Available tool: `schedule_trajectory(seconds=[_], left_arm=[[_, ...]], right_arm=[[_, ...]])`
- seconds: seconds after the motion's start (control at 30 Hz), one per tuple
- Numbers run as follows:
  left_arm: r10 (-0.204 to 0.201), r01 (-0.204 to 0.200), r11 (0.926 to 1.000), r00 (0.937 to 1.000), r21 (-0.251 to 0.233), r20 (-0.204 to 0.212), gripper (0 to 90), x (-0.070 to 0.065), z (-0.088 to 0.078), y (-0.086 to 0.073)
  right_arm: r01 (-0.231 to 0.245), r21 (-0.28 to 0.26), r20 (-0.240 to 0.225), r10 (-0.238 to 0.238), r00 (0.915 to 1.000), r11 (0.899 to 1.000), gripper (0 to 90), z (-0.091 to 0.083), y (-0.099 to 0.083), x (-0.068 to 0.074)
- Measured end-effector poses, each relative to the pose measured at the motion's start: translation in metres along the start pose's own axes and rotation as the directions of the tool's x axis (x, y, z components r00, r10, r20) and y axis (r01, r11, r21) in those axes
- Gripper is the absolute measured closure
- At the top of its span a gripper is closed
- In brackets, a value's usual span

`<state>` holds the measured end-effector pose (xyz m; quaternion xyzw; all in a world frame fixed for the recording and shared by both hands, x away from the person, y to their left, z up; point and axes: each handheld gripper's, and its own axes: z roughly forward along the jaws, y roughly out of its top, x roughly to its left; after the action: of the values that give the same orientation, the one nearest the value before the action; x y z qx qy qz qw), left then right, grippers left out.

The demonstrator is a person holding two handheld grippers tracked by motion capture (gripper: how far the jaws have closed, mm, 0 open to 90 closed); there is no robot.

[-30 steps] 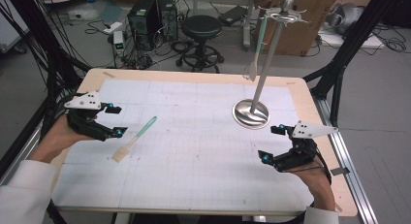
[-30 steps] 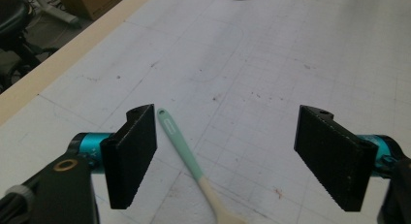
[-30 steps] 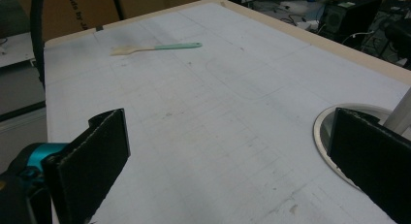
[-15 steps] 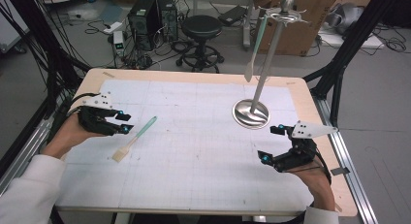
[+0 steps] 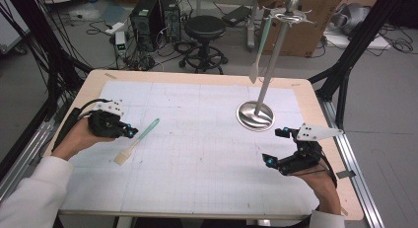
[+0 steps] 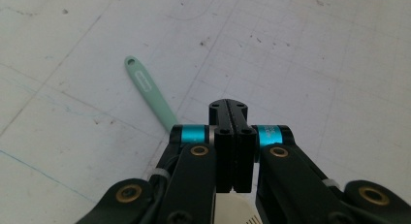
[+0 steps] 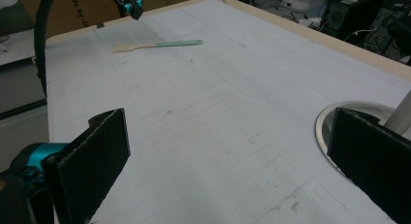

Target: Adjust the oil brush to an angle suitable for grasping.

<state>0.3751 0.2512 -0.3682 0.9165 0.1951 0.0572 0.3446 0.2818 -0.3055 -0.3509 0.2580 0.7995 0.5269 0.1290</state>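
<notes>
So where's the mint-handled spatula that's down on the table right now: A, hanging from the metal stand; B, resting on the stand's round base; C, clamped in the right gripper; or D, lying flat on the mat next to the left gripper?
D: the spatula lies flat on the mat just beside the left gripper, whose jaws are shut with nothing between them; the right gripper is open and empty.

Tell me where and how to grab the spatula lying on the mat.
Grip the spatula on its slim mint-green handle, mid-length, coming straight down from above with the jaws across its width. It lies flat, so there is nothing to get under, and the cream blade is wide and thin. The left claw sits beside it, jaws shut.
</notes>
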Motion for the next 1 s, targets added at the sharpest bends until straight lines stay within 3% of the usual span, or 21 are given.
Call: schedule_trajectory(seconds=[0.57, 0.83, 0.87, 1.0], left_arm=[[-0.032, 0.027, 0.9934, 0.9985, 0.111, 0.045, 89.8, 0.001, 0.028, -0.023], [-0.044, 0.037, 0.9870, 0.9980, 0.157, 0.044, 89.7, -0.001, 0.033, -0.026], [-0.031, 0.022, 0.9849, 0.9984, 0.172, 0.047, 89.7, 0.000, 0.033, -0.026], [-0.048, 0.039, 0.9834, 0.9978, 0.177, 0.046, 89.7, 0.000, 0.035, -0.031]], right_arm=[[-0.001, 0.009, -0.001, 0.001, 1.0000, 1.000, 0.2, 0.002, 0.000, 0.000], [-0.005, 0.010, -0.003, 0.005, 1.0000, 1.000, 0.2, 0.002, 0.000, 0.001], [-0.003, 0.011, -0.003, 0.003, 1.0000, 1.000, 0.2, 0.002, 0.000, 0.001], [-0.004, 0.007, 0.001, 0.004, 1.0000, 1.000, 0.2, 0.001, -0.001, 0.000]])
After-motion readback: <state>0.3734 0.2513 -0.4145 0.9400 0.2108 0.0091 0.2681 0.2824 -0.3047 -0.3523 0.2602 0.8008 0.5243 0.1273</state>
